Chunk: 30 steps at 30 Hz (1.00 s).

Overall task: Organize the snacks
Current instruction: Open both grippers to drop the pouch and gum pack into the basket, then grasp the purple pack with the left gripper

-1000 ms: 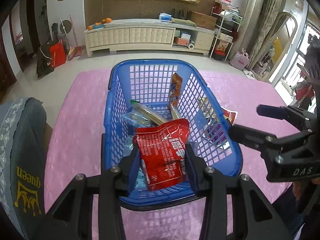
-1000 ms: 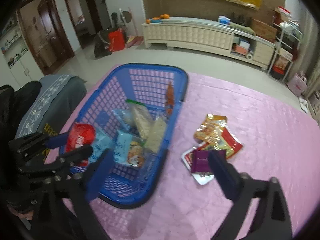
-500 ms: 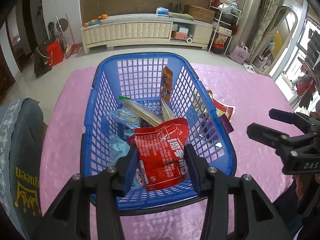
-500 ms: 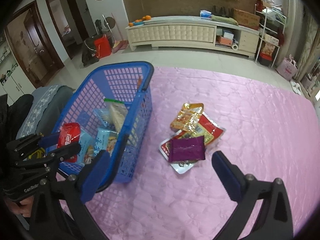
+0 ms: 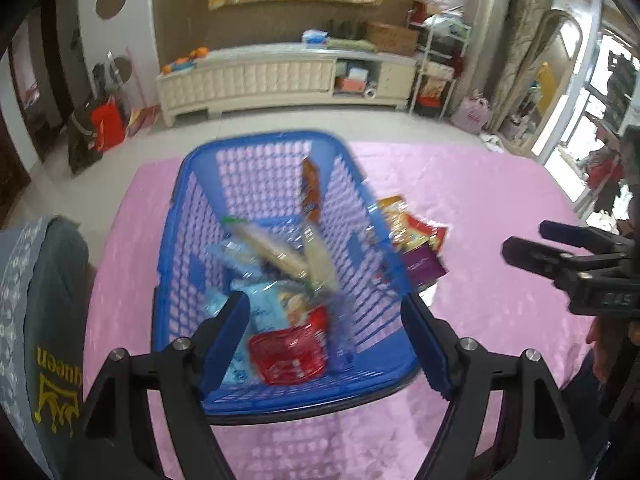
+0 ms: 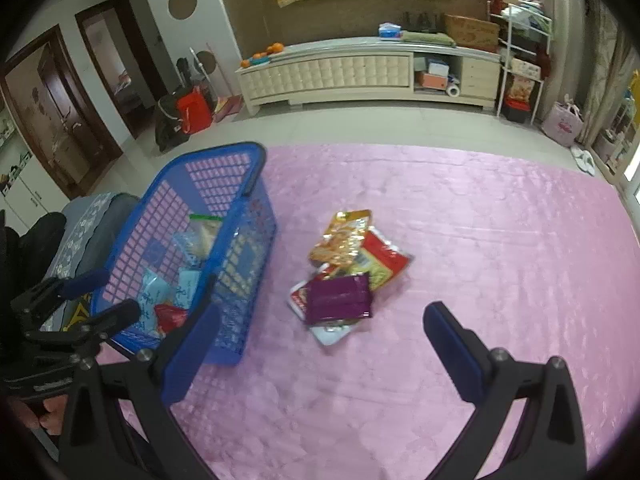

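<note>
A blue mesh basket (image 5: 372,216) stands on the pink tablecloth and holds several snack packets. A red packet (image 5: 290,356) lies loose in its near end, beside a light blue packet (image 5: 260,312). My left gripper (image 5: 324,340) is open and empty above the basket's near rim. My right gripper (image 6: 320,348) is open and empty, hovering near a pile of packets on the cloth: a purple one (image 6: 340,300) on top, a gold one (image 6: 344,236) and a red one (image 6: 384,260). The basket (image 6: 256,216) stands left of that pile.
The pink tablecloth (image 6: 480,240) covers the table to its far edge. A grey cushion with a yellow crown print (image 5: 44,320) lies at the table's left side. A white cabinet (image 6: 340,72) stands across the floor behind.
My left gripper has opened and dropped the red packet into the basket. My right gripper has swung right, toward the pile of packets on the cloth.
</note>
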### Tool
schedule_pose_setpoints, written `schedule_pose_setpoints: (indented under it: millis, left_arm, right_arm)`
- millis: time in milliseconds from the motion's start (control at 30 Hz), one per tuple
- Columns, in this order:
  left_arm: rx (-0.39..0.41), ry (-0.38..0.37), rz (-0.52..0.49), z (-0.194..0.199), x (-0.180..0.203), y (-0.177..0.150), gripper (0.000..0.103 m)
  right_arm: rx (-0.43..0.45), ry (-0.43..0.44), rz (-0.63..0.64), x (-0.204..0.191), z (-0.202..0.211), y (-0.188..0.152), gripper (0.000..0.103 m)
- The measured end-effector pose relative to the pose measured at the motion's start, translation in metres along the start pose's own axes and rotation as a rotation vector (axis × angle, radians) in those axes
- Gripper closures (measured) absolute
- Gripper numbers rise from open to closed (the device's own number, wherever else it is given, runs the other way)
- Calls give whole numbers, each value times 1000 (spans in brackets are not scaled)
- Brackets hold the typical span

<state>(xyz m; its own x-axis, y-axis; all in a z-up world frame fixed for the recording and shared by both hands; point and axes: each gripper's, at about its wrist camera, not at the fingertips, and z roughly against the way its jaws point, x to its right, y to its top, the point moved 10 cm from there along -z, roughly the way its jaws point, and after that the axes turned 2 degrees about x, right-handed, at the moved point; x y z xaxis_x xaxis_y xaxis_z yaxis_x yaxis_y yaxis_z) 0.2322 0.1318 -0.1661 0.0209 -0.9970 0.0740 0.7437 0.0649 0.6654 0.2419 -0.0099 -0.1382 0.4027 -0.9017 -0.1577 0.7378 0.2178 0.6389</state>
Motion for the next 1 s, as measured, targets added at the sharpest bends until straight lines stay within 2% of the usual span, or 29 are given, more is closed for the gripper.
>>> schedule_pose_setpoints:
  millis: [200, 400, 533, 667, 800, 967, 1000]
  left_arm:
    - [29, -23, -89, 8, 44, 14, 25]
    - [11, -52, -133, -3, 89, 17, 25]
    - [-15, -88, -105, -18, 115, 20, 25]
    - [-51, -82, -101, -38, 133, 21, 25]
    - [-71, -98, -46, -55, 144, 23, 25]
    - [-112, -61, -10, -84, 146, 16, 25]
    - [-121, -30, -7, -91, 144, 14, 25]
  right_arm:
    - [31, -36, 6, 31, 19, 0, 0]
    - [34, -54, -17, 70, 28, -4, 0]
    - [23, -64, -30, 96, 28, -3, 0]
    - [26, -69, -49, 119, 29, 0, 0]
    - [21, -73, -42, 136, 23, -2, 0]
    - [-6, -62, -49, 154, 5, -7, 0]
    - [-13, -63, -43, 156, 0, -8, 0]
